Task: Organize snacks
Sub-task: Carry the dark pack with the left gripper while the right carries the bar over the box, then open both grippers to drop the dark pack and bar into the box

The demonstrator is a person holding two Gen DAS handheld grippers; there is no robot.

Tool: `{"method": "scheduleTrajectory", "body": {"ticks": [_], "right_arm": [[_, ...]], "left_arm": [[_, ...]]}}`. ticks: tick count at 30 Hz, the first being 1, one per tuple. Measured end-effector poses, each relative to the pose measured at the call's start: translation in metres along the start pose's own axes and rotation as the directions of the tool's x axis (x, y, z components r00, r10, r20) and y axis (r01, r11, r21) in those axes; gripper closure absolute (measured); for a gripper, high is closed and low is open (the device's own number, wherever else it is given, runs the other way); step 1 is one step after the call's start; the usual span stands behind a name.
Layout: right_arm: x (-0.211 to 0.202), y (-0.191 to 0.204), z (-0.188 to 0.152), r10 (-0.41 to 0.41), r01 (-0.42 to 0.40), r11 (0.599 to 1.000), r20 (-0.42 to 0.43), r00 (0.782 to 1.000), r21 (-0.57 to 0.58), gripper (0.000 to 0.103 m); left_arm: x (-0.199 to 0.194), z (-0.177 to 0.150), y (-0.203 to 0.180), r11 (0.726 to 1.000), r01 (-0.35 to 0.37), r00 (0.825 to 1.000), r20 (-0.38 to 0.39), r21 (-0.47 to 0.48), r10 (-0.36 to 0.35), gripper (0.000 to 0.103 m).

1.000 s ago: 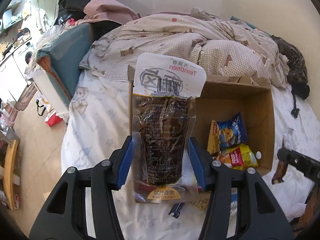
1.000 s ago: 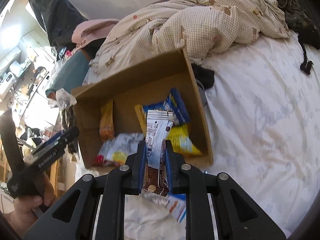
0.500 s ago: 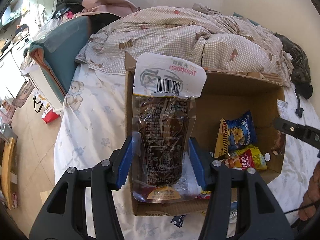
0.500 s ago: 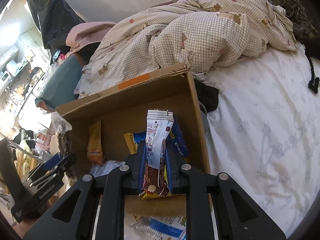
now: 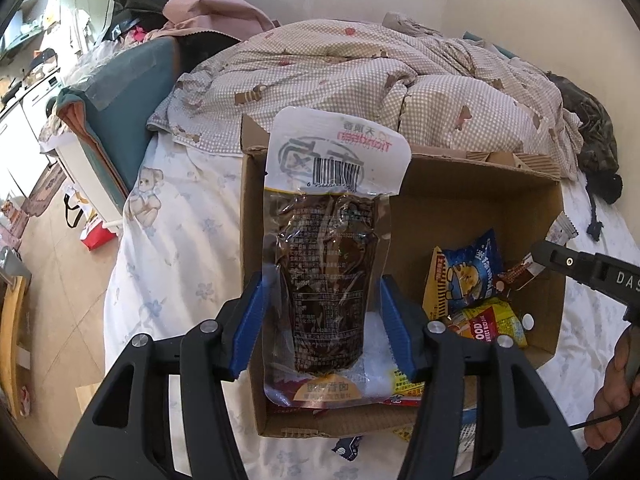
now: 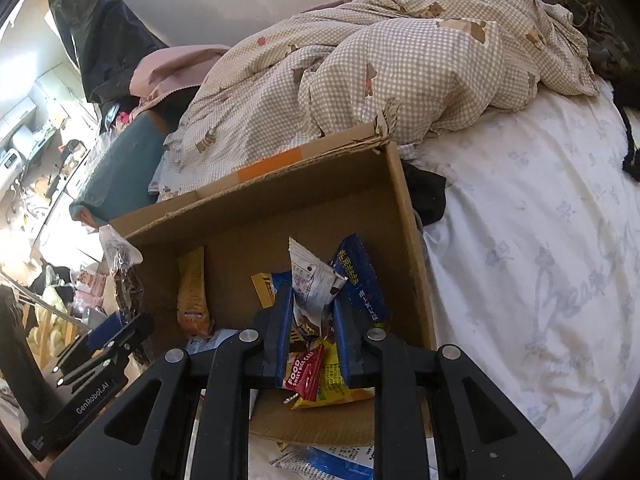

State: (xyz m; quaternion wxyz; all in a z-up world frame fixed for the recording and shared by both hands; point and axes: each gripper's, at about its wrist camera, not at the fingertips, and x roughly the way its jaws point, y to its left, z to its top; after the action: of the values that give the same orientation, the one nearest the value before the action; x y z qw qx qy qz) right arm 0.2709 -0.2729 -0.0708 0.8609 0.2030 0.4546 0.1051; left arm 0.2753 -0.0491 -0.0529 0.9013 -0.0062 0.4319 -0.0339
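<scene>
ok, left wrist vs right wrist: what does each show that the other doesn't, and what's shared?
Left wrist only: the barcode on the dark vacuum pouch gripped by the left gripper, and the bear-print sheet.

Right wrist only: an orange snack bar against the box's back wall, and the black cloth beside the box.

Both: the cardboard box, blue snack bag, yellow rice cake pack, checkered quilt, and the right gripper holding a white-brown wrapper.
</scene>
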Motion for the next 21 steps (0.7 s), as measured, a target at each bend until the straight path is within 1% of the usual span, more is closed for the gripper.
{"method": "scheduleTrajectory", "body": {"ticks": [2, 5, 7, 8, 9, 10, 11, 12, 13, 16, 19, 21], "right_arm": [[-0.002, -0.001, 0.0, 0.002, -0.002, 1.0, 0.008, 1.0, 0.008, 0.081], [-0.005, -0.001, 0.001, 0.005, -0.006, 1.0, 0.021, 1.0, 0.011, 0.081], [-0.007, -0.001, 0.002, 0.008, -0.008, 1.0, 0.031, 0.999, 0.016, 0.079], [-0.008, -0.002, 0.003, 0.009, -0.01, 1.0, 0.036, 0.999, 0.019, 0.066], [-0.01, -0.003, 0.003, 0.016, -0.017, 0.999, 0.041, 0.999, 0.03, 0.033], [-0.012, -0.004, 0.003, 0.024, -0.026, 0.999, 0.054, 0.998, 0.044, 0.019], [-0.017, -0.005, 0.003, 0.033, -0.039, 0.998, 0.093, 0.995, 0.058, 0.011], [-0.019, -0.004, 0.003, 0.036, -0.042, 0.998, 0.107, 0.994, 0.052, 0.011], [-0.02, -0.001, 0.004, 0.037, -0.042, 0.998, 0.105, 0.994, 0.038, 0.011], [-0.019, 0.003, 0.004, 0.035, -0.036, 0.999, 0.1, 0.994, 0.011, 0.011], [-0.015, 0.006, 0.003, 0.041, -0.042, 0.999, 0.077, 0.996, 0.008, 0.011], [-0.015, 0.006, 0.002, 0.04, -0.041, 0.999, 0.079, 0.996, 0.005, 0.011]], "left_arm": [[-0.001, 0.0, -0.001, 1.0, 0.001, 1.0, 0.003, 0.008, -0.001, 0.049], [-0.002, 0.0, -0.001, 1.0, 0.012, 1.0, 0.008, -0.003, -0.012, 0.048], [-0.003, 0.001, -0.001, 1.0, 0.011, 1.0, 0.013, -0.002, -0.011, 0.046], [-0.003, 0.001, -0.001, 1.0, 0.006, 1.0, 0.014, -0.001, -0.006, 0.045], [-0.003, 0.001, -0.002, 1.0, -0.001, 1.0, 0.014, 0.002, 0.001, 0.043], [-0.004, 0.001, -0.003, 1.0, -0.003, 1.0, 0.015, 0.004, 0.003, 0.039], [-0.005, 0.001, -0.003, 1.0, -0.001, 1.0, 0.018, 0.006, 0.001, 0.035], [-0.006, 0.001, -0.003, 1.0, 0.01, 1.0, 0.025, 0.004, -0.01, 0.022], [-0.009, 0.001, -0.003, 1.0, 0.011, 0.999, 0.035, 0.0, -0.011, 0.013], [-0.012, 0.001, -0.005, 1.0, 0.003, 0.999, 0.052, 0.01, -0.004, 0.012], [-0.012, 0.002, -0.006, 1.0, -0.003, 0.999, 0.05, 0.015, 0.003, 0.012], [-0.011, 0.002, -0.004, 1.0, -0.002, 0.999, 0.045, 0.009, 0.002, 0.012]]}}
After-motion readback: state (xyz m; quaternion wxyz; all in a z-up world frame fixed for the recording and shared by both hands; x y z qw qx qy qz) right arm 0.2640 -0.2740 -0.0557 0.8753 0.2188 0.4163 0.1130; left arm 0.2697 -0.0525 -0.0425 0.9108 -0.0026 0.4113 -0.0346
